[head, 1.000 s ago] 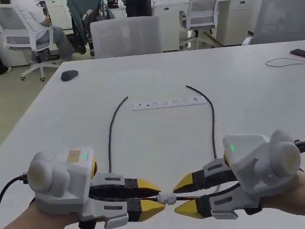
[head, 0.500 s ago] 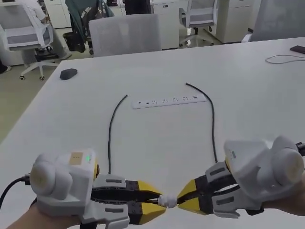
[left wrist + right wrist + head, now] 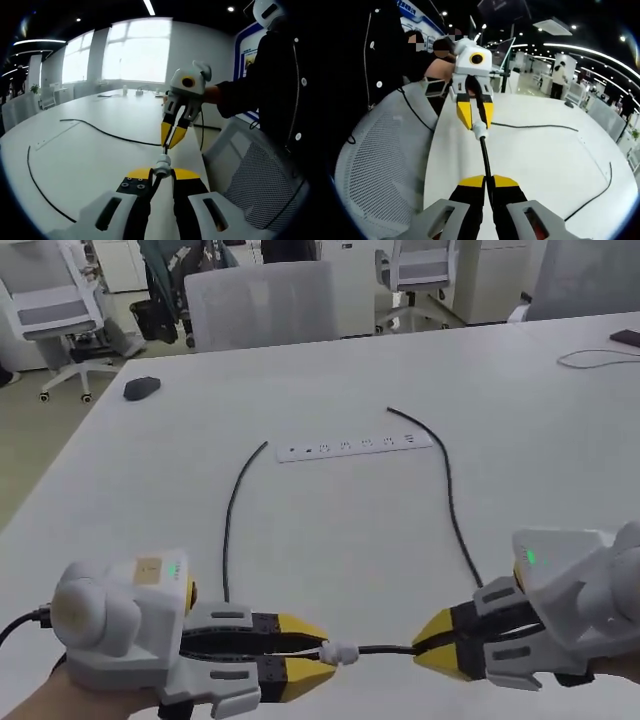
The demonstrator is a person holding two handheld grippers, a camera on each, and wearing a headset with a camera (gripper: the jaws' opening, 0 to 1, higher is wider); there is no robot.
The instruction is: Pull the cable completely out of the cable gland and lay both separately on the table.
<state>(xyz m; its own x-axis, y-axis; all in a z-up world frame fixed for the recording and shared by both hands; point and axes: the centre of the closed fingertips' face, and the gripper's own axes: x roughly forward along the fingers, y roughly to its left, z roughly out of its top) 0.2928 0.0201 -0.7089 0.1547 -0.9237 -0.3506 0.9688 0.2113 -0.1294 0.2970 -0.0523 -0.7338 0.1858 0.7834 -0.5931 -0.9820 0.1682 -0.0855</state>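
Your left gripper point(image 3: 318, 652) was pinching the white cable gland point(image 3: 340, 651) at its jaw tips, lower centre of the head view. Your right gripper point(image 3: 430, 650), lower right, clamped the black cable point(image 3: 385, 649), a short bare run from the gland. The head view added a power strip point(image 3: 350, 449), upper centre; the right gripper view showed the cable entering the gland straight.

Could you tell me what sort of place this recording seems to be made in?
Most likely an open-plan office: swivel chairs behind a long white table carrying a power strip and a computer mouse.
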